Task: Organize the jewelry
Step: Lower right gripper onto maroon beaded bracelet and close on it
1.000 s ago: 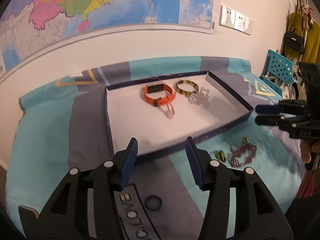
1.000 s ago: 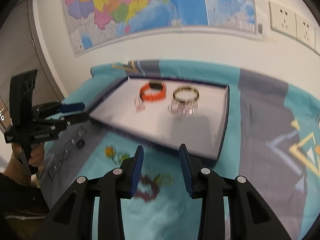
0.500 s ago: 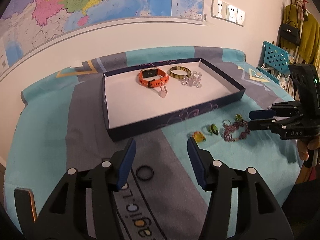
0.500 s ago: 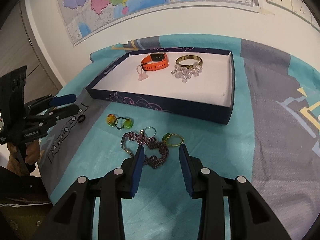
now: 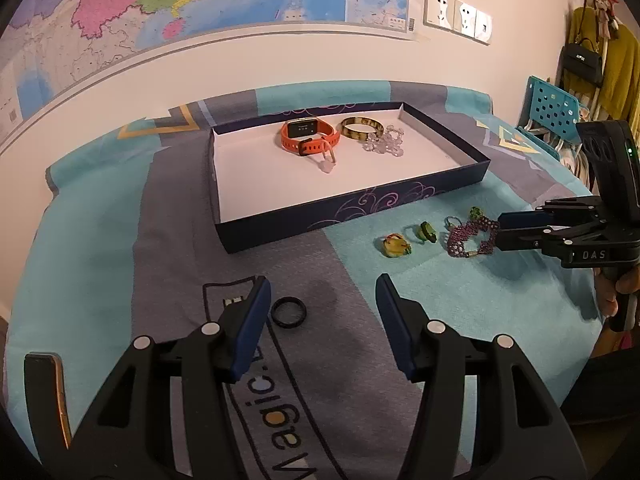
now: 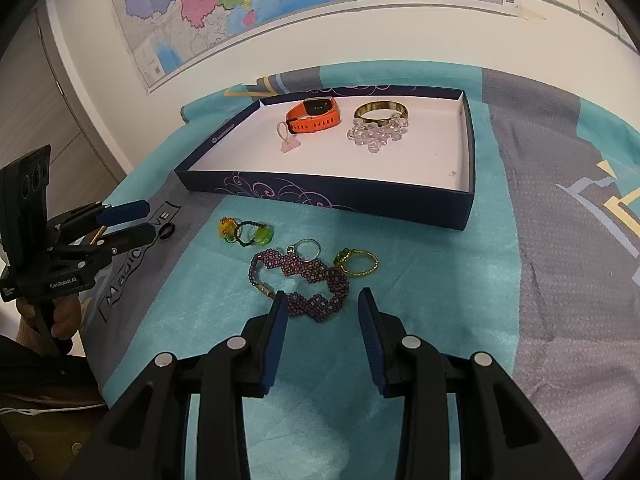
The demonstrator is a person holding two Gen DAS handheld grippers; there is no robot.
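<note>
A: Purple beads are lying in a loop on the turquoise cloth of the desk (image 6: 460, 300). This purple beaded bracelet (image 6: 300, 280) is waiting just in front of the right hand-held gripper (image 6: 322, 314), whose jaws are standing spread and empty, with its near end between the tips.

B: And the box?

A: The dark blue box (image 6: 400, 202) is already keeping an orange watch (image 6: 314, 116), a gold bangle (image 6: 380, 114) and a clear crystal bracelet (image 6: 376, 134). It seems the box is the collecting place, so the loose rings beside the purple bracelet are probably still waiting.

B: What is the left one doing?

A: The left hand-held gripper (image 5: 322, 304) is pointing downward over the grey part of the cloth. Its jaws have just been opening and are standing apart, with nothing between them. A black ring (image 5: 289, 311) is lying just beside its left finger, so it is probably the next target. Both tools are tilting down toward the desk.
</note>
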